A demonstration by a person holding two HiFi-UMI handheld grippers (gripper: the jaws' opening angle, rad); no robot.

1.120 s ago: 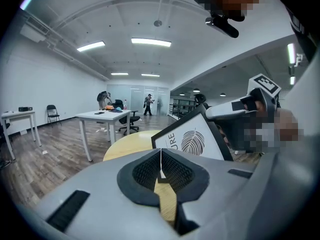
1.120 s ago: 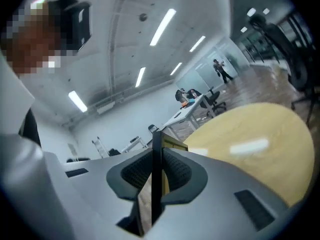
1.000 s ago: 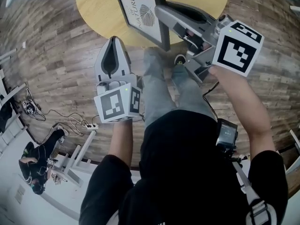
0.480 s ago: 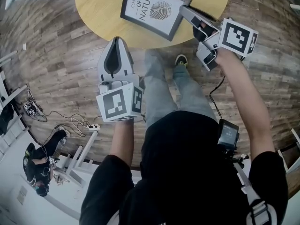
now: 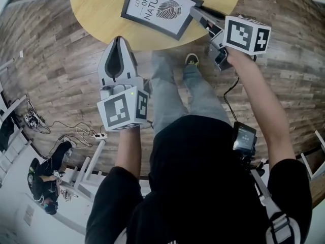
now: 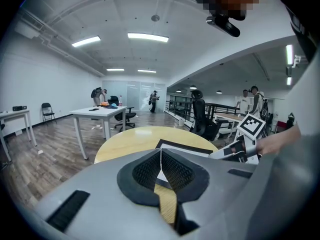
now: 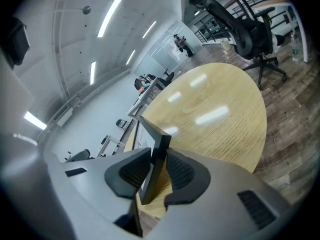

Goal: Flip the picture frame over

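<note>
The black picture frame (image 5: 160, 9) lies flat on the round wooden table (image 5: 96, 14), its white leaf print facing up. My right gripper (image 5: 197, 10) sits at the frame's near right corner. In the right gripper view that corner (image 7: 154, 136) stands between the pads, and the jaws (image 7: 157, 170) are opening, with a slim gap at one pad. My left gripper (image 5: 118, 39) hovers off the table's near edge over the floor, shut with nothing in it. In the left gripper view its closed tips (image 6: 160, 154) point at the frame (image 6: 186, 148).
The person's legs and a shoe (image 5: 191, 60) are below the table edge. Cables and a power strip (image 5: 96, 135) lie on the floor at left. An office chair (image 7: 245, 29) stands beyond the table, and a white desk (image 6: 100, 111) further back.
The frame went from tilted up in the right gripper to flat on the table, print side up. The right gripper came down with it. The left gripper stayed put.
</note>
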